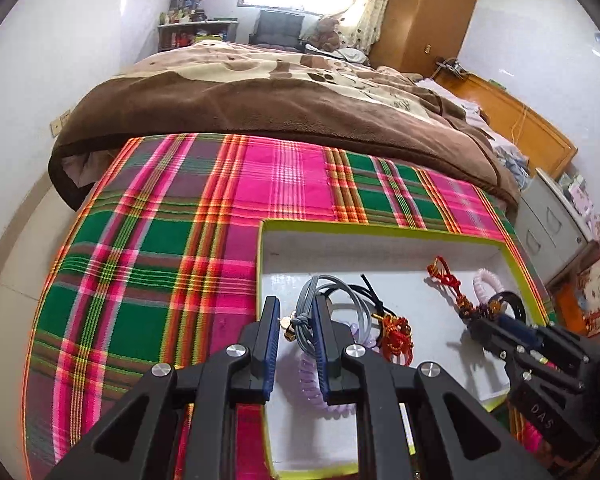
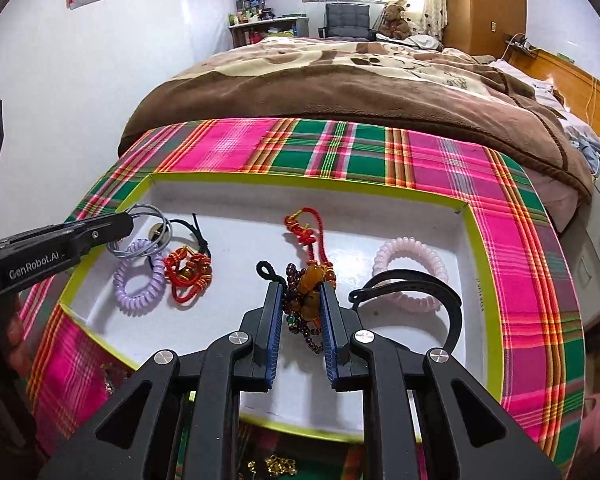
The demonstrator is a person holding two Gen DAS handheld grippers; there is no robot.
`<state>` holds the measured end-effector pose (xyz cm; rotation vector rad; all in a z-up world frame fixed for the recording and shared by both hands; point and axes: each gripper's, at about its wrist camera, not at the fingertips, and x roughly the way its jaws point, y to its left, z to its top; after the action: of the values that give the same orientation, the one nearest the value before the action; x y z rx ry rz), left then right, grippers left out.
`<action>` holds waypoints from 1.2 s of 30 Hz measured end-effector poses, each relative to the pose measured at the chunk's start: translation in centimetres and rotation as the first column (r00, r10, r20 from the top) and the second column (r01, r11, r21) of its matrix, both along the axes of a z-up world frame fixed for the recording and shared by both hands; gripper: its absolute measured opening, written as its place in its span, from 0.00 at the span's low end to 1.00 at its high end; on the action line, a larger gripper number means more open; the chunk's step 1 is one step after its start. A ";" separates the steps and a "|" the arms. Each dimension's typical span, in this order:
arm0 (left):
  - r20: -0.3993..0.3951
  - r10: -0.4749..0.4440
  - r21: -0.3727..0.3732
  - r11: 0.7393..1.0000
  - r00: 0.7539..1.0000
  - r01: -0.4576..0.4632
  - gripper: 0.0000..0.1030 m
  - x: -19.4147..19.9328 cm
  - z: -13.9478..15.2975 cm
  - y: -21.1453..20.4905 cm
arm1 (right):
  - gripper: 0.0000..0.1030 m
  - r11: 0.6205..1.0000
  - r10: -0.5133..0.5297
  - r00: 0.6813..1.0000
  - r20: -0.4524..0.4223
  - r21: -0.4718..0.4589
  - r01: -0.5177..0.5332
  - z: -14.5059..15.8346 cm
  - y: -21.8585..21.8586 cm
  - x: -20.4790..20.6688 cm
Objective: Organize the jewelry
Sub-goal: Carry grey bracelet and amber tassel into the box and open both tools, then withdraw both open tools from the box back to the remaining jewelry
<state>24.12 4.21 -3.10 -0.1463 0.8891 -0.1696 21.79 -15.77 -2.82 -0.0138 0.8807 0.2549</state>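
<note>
Lowering both catches into the white box (image 2: 474,240) is the step I judge myself to be in, and doing it well means letting each piece touch the floor of the box before I ease my pads off it, so nothing drops onto a neighbour and tangles.

In the left gripper (image 1: 296,328) my jaws stand nearly closed, pinching the grey cord loop (image 1: 320,286), which rises past the tips towards twelve o'clock. Under it lies the lilac coil tie (image 1: 310,384), so I would set the loop down at about ten o'clock of that coil, on bare white floor.

In the right gripper (image 2: 300,308) my jaws are likewise narrow, clamped on the amber bead strand (image 2: 312,280), dark beads hanging between the pads. The pink coil tie (image 2: 412,268) and the black strap (image 2: 420,288) sit at two to three o'clock of my tips; the red knotted cord (image 2: 304,232) trails off at twelve, and I cannot tell whether it is tied to the strand. A red braided bracelet (image 2: 188,272) lies at ten o'clock.

Both hands are pitched steeply downward over the box, side by side, fingers pointing at its floor across the plaid cloth (image 2: 520,240).
</note>
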 end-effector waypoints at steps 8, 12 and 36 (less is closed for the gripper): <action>-0.006 -0.008 -0.017 1.000 1.000 0.007 0.16 0.0 -0.1 -0.4 | 0.18 0.999 0.008 1.000 -0.002 -0.031 -0.009 -0.3 0.3 -0.1; -0.015 -0.012 -0.027 1.000 1.000 0.011 0.16 -0.1 -0.4 -0.3 | 0.20 1.000 0.000 1.000 0.007 -0.029 0.000 -0.2 0.1 -0.2; 0.054 -0.015 0.024 1.000 0.998 0.014 0.37 -3.5 1.7 -1.6 | 0.44 1.000 -0.005 0.999 0.043 0.017 0.004 1.5 -0.4 -2.0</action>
<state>20.58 2.65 -1.36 -0.1126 0.8382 -0.1754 19.80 -16.14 -1.32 -0.0017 0.8353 0.2567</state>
